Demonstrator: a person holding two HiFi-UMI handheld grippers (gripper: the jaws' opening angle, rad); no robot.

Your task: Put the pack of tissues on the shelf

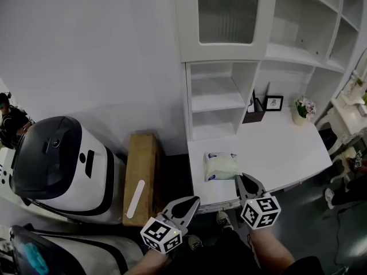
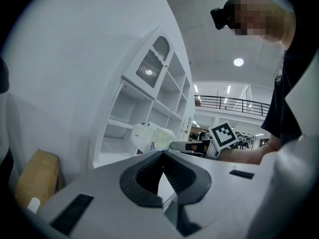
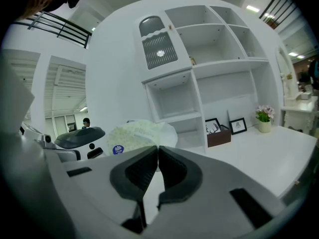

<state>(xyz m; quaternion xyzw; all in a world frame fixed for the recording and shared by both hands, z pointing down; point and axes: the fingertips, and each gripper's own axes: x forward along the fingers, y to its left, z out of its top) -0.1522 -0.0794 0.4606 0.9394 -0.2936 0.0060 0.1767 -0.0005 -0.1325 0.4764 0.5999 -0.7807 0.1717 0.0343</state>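
Observation:
The pack of tissues (image 1: 221,166), pale with a blue round label, lies flat on the white desk (image 1: 287,148) near its front left corner. The white shelf unit (image 1: 216,101) rises behind it, its small compartments bare. My right gripper (image 1: 241,179) is shut and holds nothing, its tips just at the pack's front right edge. My left gripper (image 1: 194,201) is also shut and bare, off the desk's front left corner. The pack (image 3: 138,134) fills the space just past the right gripper (image 3: 158,149). The pack (image 2: 149,136) also shows beyond the left gripper (image 2: 162,154).
A cardboard box (image 1: 141,173) stands left of the desk, beside a white and black machine (image 1: 57,165). At the desk's back are a brown box (image 1: 254,114), a picture frame (image 1: 273,102) and a flower pot (image 1: 302,111). A cabinet door (image 1: 226,13) hangs above.

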